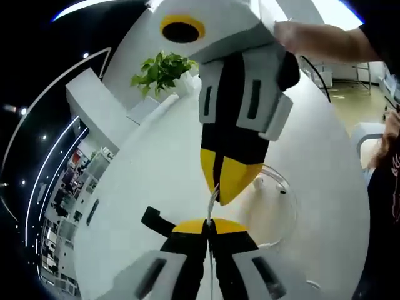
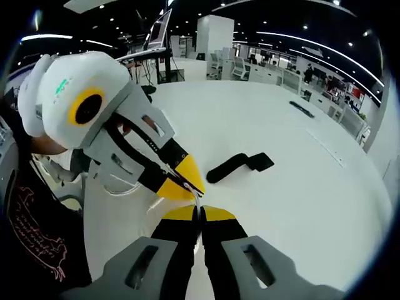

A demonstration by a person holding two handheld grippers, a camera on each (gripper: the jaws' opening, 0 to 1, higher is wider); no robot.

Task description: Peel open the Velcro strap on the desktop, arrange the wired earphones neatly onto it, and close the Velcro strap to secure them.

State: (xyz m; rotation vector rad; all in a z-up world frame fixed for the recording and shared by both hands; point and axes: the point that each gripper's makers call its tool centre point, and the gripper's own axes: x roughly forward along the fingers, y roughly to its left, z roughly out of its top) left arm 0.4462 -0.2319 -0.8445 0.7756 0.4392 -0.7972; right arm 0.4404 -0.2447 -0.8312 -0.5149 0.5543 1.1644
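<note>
Left hand-held gripper (image 1: 210, 220): I had it clamped on the thin white earphone cable (image 1: 212, 201).
Right hand-held gripper (image 2: 200, 211): pinched the same cable, tip to tip.
Velcro strap (image 2: 239, 165): lay on the surface (image 2: 300, 187) just beyond both.
Advice: I judged slack should be gathered evenly before lowering.

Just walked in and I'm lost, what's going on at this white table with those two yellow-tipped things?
A person is working two handheld claws over the table. The left claw and the right claw meet tip to tip, both shut on a thin white earphone cable stretched between them. More cable loops on the table beside them. The black strap lies flat a little way off, untouched, with no earphones on it yet.
</note>
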